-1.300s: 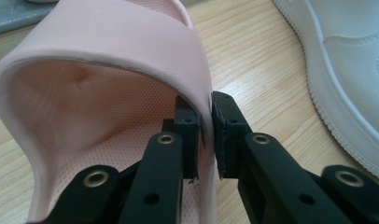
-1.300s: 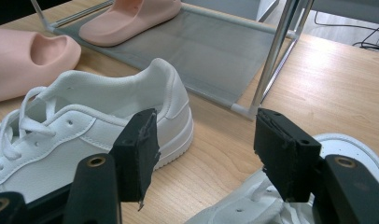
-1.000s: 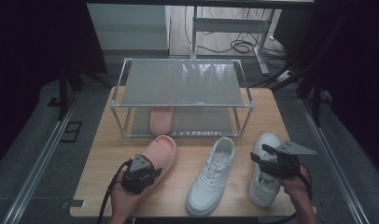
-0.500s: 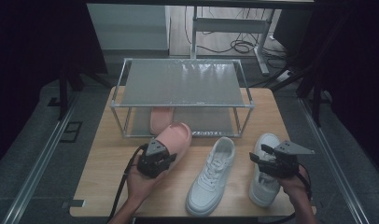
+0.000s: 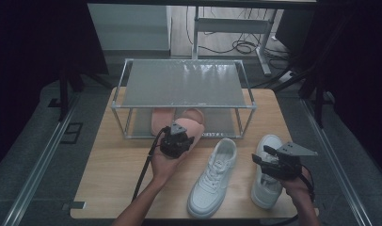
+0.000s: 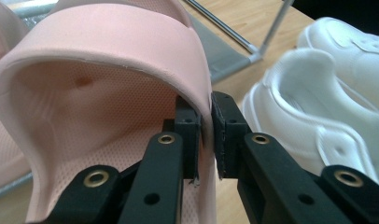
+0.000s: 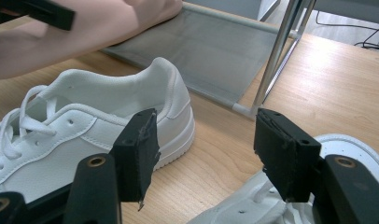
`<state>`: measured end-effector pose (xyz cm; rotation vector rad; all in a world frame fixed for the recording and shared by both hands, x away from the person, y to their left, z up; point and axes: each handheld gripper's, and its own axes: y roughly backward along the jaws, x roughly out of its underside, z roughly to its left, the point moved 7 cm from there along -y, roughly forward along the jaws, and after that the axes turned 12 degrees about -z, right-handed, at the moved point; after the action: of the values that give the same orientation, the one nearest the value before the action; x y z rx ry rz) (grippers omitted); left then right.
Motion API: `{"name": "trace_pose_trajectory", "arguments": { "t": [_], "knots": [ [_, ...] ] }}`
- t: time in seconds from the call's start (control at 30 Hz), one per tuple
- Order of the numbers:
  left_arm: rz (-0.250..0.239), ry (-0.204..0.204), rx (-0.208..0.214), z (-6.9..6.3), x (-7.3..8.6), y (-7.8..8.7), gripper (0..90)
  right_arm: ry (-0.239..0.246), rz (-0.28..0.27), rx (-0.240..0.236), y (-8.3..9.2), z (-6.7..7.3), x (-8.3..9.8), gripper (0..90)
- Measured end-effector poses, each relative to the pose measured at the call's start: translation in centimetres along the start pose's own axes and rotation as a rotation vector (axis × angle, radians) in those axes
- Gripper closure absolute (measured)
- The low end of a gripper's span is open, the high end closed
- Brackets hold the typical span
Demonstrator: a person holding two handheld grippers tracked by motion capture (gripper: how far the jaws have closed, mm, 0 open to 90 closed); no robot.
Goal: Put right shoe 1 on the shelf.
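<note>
The left claw (image 6: 205,140) is clamped on the side wall of the pink slipper's (image 6: 108,60) strap, the slipper's toe at the shoe rack's (image 5: 184,106) lower shelf beside its twin (image 5: 160,120). It looks light, soft foam; the thin edge may flex, so a pinch on the strap should suit. The right claw (image 7: 204,149) stands open over a white sneaker (image 7: 327,186) in front of the rack.

The rack's top shelf (image 5: 184,84) hides most of the pink slipper (image 5: 160,119) beneath it.
</note>
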<state>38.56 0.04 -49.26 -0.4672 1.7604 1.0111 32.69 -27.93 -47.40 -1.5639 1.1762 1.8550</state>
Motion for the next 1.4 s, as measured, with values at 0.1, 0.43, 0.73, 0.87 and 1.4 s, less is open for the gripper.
{"name": "trace_pose_trajectory", "arguments": {
  "t": [0.1, 0.43, 0.73, 0.87, 1.4],
  "knots": [
    [-0.013, 0.036, -0.015, 0.2, -0.3, -1.3, 82.6, -0.002, -0.001, 0.001, -0.1, 0.0, 0.0, 40.4],
    [-0.009, 0.078, -0.077, 0.5, -0.3, -4.9, 82.5, 0.028, 0.008, 0.011, -0.1, 0.3, -0.1, 40.3],
    [-0.006, 0.093, -0.134, 1.7, -0.2, -6.6, 82.4, 0.026, 0.003, 0.011, 0.1, 0.1, -0.1, 40.4],
    [-0.002, 0.093, -0.147, 2.0, -0.2, -7.3, 82.4, 0.027, 0.002, 0.010, 0.1, 0.1, -0.2, 40.4],
    [-0.011, 0.140, -0.220, 3.2, 0.4, -10.2, 82.1, 0.029, -0.006, 0.003, 0.2, 0.3, -0.3, 40.4]
  ]
}}
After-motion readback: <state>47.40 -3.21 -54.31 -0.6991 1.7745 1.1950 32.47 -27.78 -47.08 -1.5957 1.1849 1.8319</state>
